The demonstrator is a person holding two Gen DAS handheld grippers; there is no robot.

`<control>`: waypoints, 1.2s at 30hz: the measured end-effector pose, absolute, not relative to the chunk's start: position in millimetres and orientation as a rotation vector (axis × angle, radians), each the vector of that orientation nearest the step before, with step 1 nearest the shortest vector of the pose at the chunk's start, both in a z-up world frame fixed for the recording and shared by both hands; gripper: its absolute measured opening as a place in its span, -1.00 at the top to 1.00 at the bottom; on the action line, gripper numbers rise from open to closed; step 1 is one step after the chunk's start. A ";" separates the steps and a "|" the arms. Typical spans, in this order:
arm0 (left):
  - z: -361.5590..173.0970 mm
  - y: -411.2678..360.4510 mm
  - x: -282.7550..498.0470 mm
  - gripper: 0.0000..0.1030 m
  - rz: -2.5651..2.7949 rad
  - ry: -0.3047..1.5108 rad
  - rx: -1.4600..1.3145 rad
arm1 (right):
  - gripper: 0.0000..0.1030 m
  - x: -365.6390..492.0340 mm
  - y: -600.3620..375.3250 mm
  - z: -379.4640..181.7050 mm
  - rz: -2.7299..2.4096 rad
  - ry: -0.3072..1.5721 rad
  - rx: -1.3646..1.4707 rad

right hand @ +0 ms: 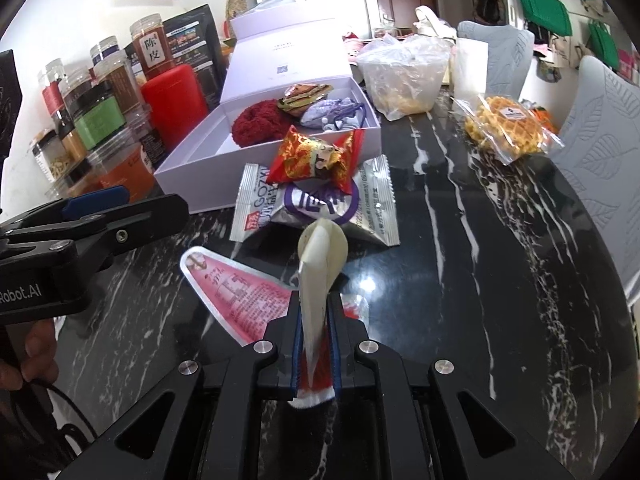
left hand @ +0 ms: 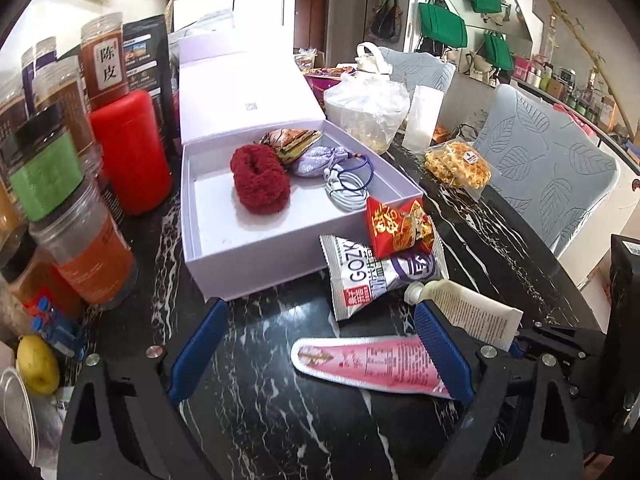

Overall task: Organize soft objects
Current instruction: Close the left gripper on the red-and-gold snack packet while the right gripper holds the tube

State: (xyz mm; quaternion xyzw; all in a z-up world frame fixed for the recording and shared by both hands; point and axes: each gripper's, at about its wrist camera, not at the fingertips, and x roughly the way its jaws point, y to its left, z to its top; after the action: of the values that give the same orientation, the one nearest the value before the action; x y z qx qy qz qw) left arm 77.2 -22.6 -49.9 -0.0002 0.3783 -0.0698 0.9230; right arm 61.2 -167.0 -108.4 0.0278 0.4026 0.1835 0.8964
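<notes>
An open white box [left hand: 224, 264] [right hand: 192, 176] holds a red fluffy scrunchie [left hand: 260, 184] [right hand: 256, 122], a lilac pouch [left hand: 316, 160], a patterned pouch [left hand: 294, 140] and a coiled cable [left hand: 346, 186]. In front lie a red-gold packet [left hand: 400, 226] [right hand: 316, 156], a silver snack packet [left hand: 368, 276] [right hand: 316, 208] and a pink tube [left hand: 360, 364] [right hand: 240, 296]. My right gripper [right hand: 316, 320] is shut on a cream tube [right hand: 320, 256] [left hand: 464, 308], held above the table. My left gripper [left hand: 320, 344] is open and empty, straddling the pink tube's end.
Jars [left hand: 44, 168] and a red canister [left hand: 130, 152] line the left of the black marble table [left hand: 260, 400]. A bagged container [left hand: 368, 112], a waffle bag [left hand: 458, 166] [right hand: 506, 130] and grey chairs [left hand: 548, 168] stand at the right.
</notes>
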 end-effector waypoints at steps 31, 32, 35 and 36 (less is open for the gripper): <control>-61.8 -84.4 139.7 -0.86 -0.236 0.794 0.024 | 0.80 74.4 -224.1 -96.5 0.309 0.830 0.150; -63.0 -86.8 142.1 -0.86 -0.229 0.794 0.028 | 0.80 75.0 -226.7 -95.7 0.303 0.827 0.149; -66.9 -89.5 148.9 -0.85 -0.200 0.807 0.023 | 0.80 78.7 -232.3 -94.1 0.293 0.820 0.151; -68.2 -89.6 151.3 -0.85 -0.196 0.813 0.017 | 0.80 79.4 -234.4 -93.7 0.290 0.819 0.153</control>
State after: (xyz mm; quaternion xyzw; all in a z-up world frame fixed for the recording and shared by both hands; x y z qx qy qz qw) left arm 151.3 -89.6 -68.2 0.0084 0.3945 -0.0953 0.9139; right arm 79.4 -234.4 -93.7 0.0740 0.3964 0.1405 0.9043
